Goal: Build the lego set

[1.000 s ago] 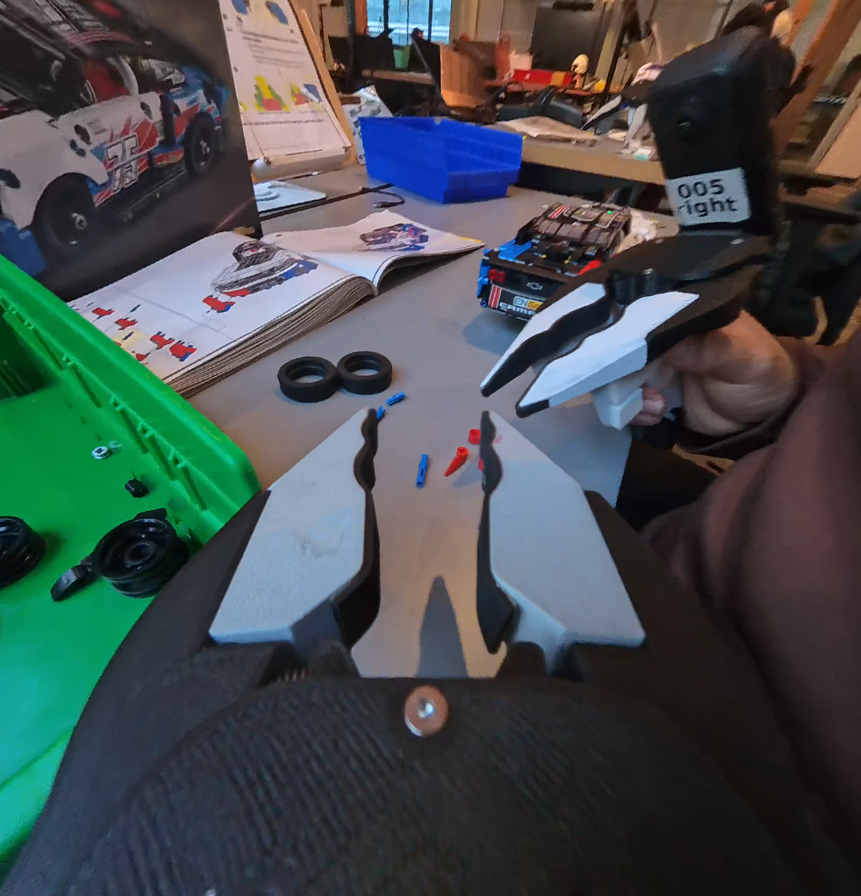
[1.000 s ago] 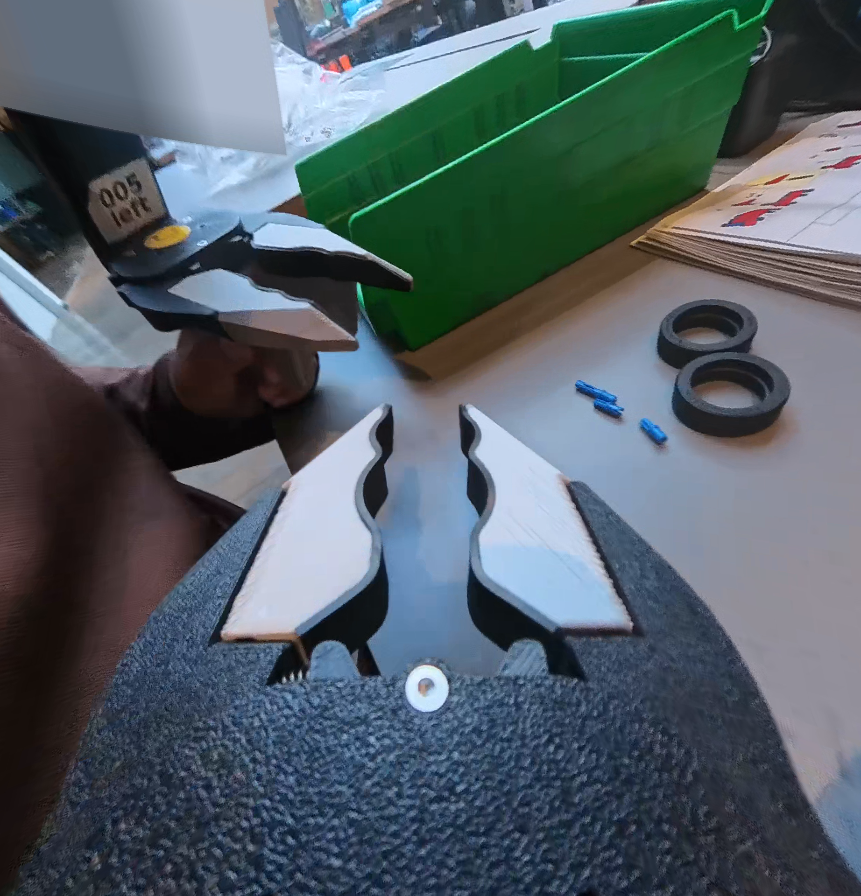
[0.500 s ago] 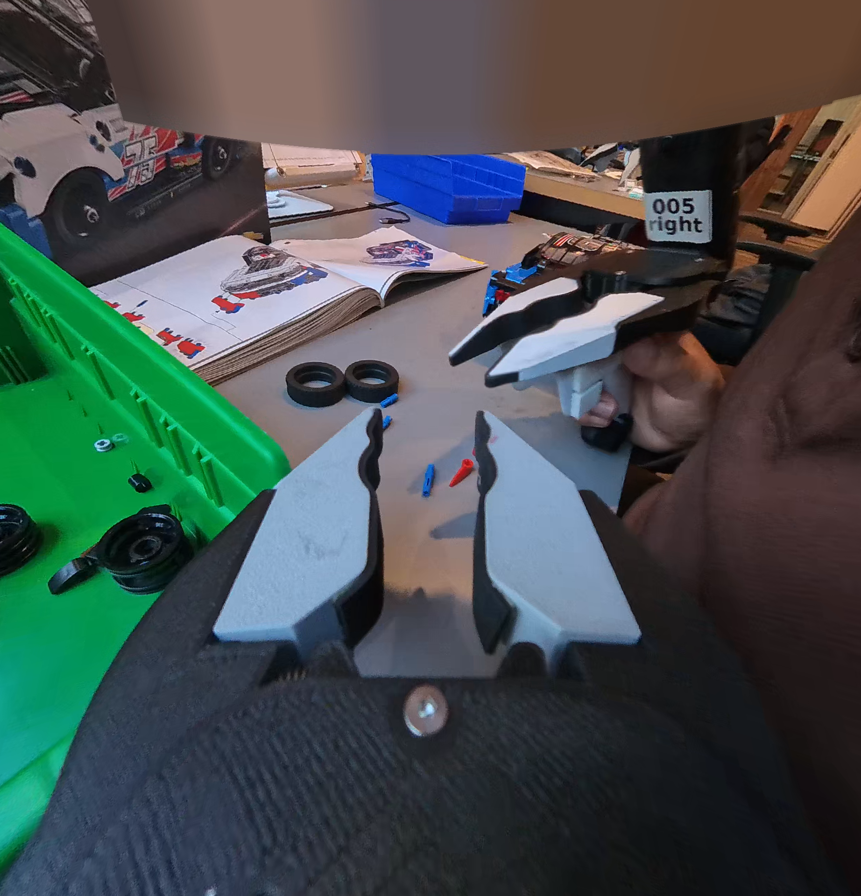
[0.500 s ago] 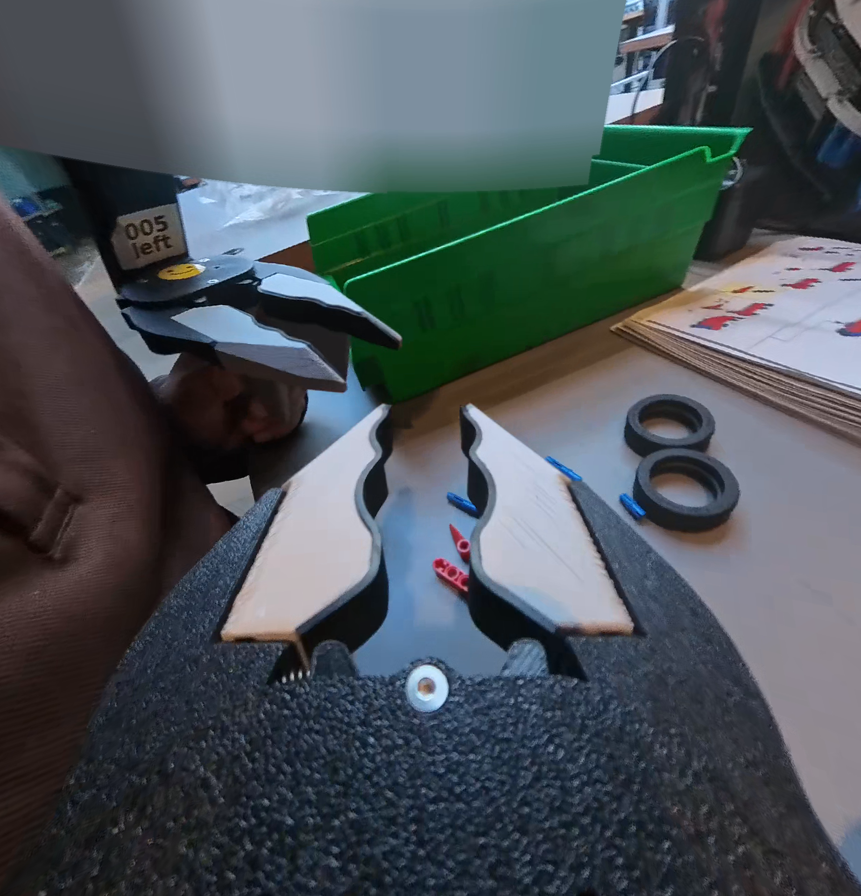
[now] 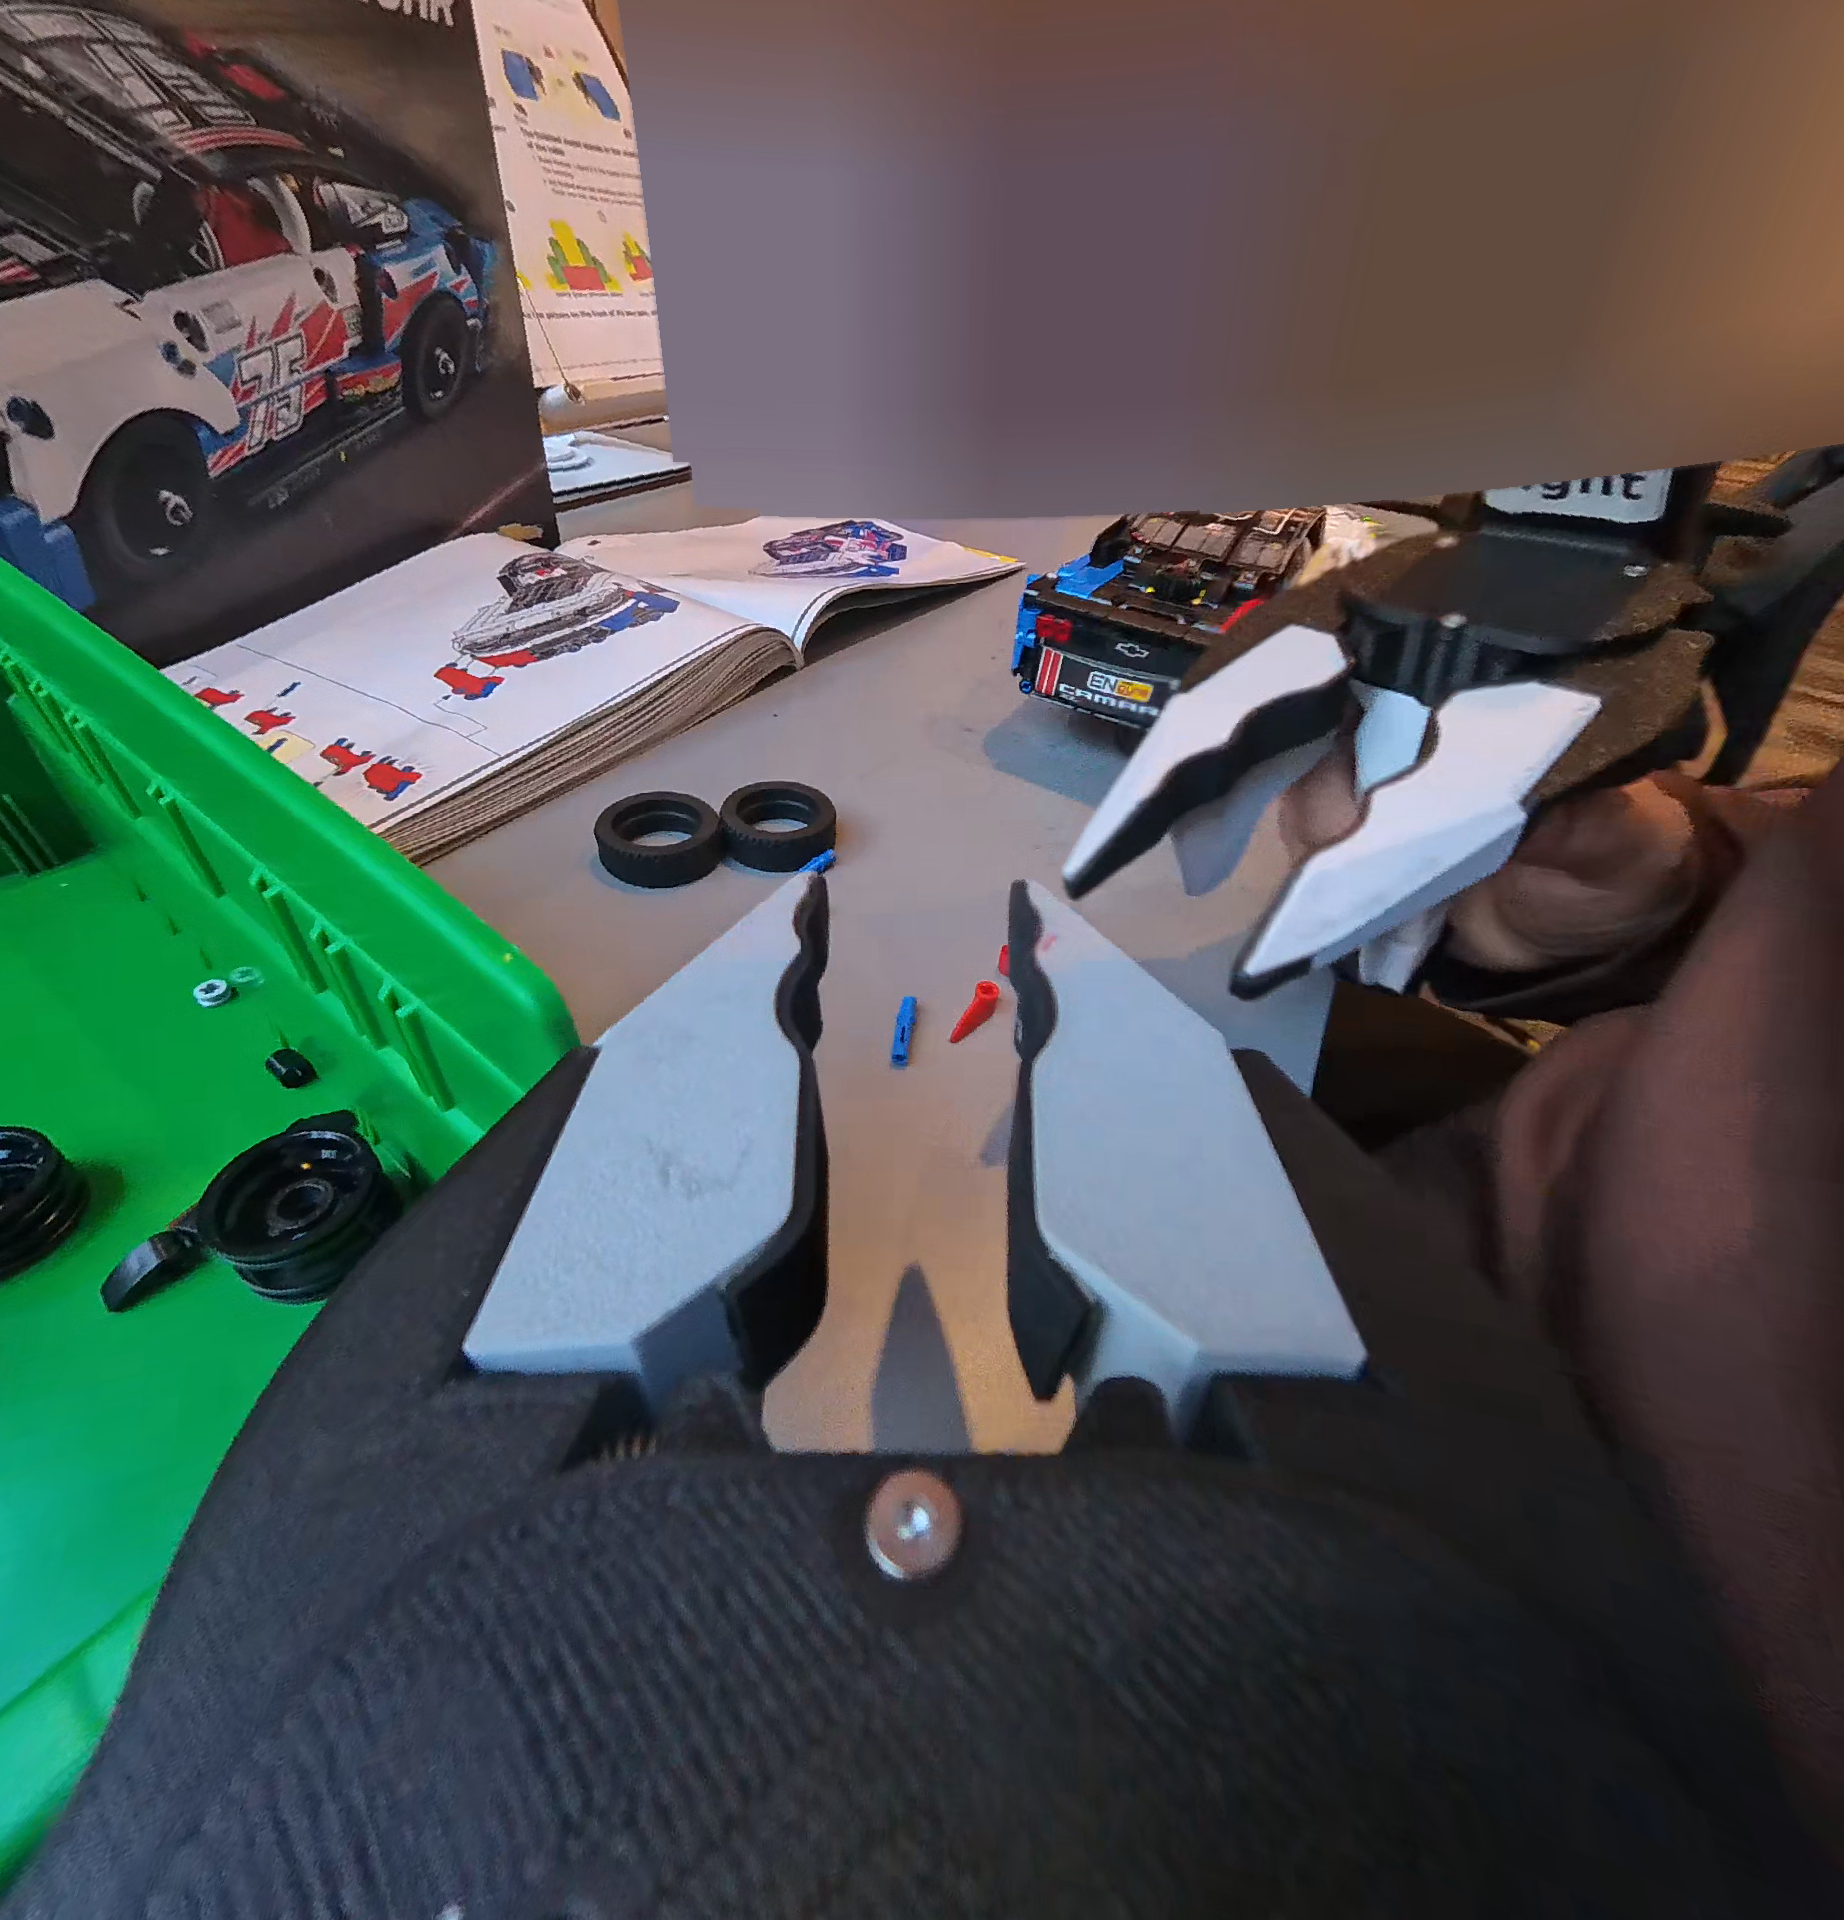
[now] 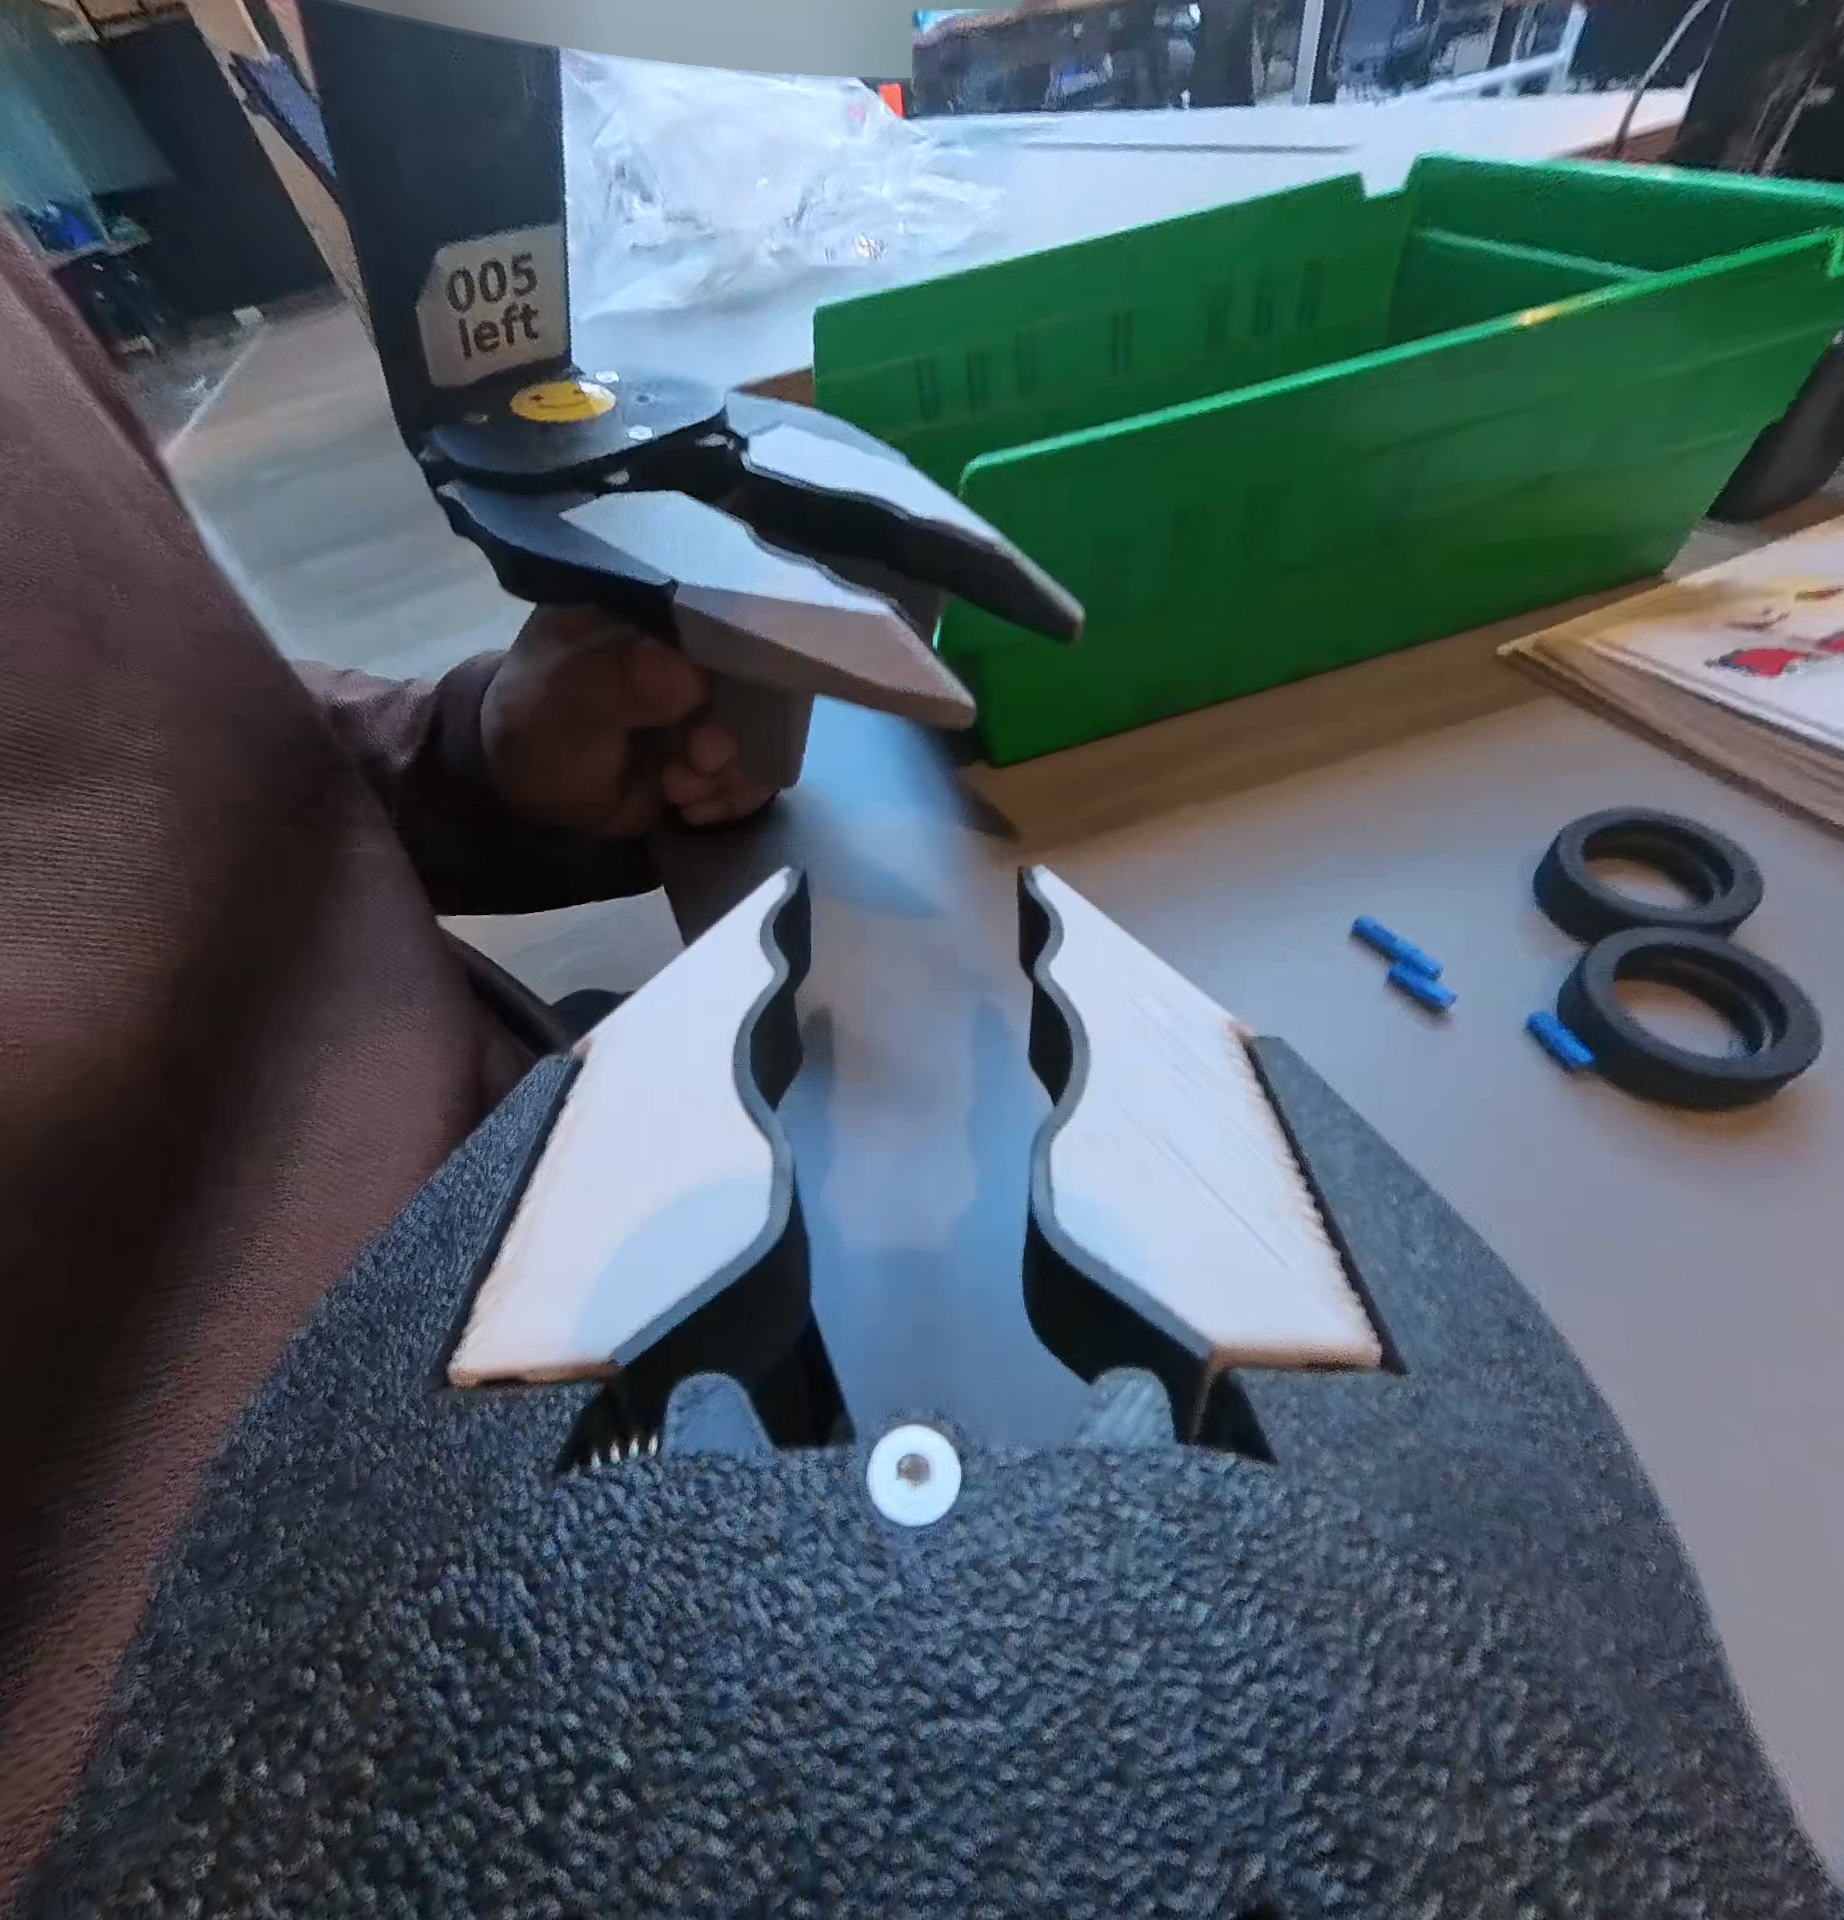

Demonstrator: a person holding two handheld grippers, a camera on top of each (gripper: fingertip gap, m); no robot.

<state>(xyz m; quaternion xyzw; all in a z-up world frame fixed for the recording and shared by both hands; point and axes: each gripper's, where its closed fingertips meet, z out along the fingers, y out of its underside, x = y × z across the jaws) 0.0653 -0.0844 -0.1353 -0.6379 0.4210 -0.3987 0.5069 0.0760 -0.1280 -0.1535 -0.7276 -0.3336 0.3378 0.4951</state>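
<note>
My left gripper (image 5: 913, 883) is open and empty above the grey table; it also shows in the right wrist view (image 6: 1022, 665). Between its fingers lie a blue pin (image 5: 902, 1029) and a red pin (image 5: 975, 1010). My right gripper (image 6: 910, 878) is open and empty; in the left wrist view it (image 5: 1157, 935) hovers just right of the pins. Two black tyres (image 5: 715, 831) lie side by side beyond them, also in the right wrist view (image 6: 1676, 956), with blue pins (image 6: 1406, 961) beside them. The part-built black and blue car (image 5: 1157, 613) stands at the back right.
A green bin (image 5: 305, 935) at left holds black wheel rims (image 5: 294, 1205) and small parts. An open instruction booklet (image 5: 544, 665) lies behind the tyres. The set's box (image 5: 222, 312) stands upright at back left. The person's brown sleeve fills the right edge.
The right gripper has turned and dropped lower beside the pins, its view swinging left so the red pins left it. The left gripper has moved little and stays open.
</note>
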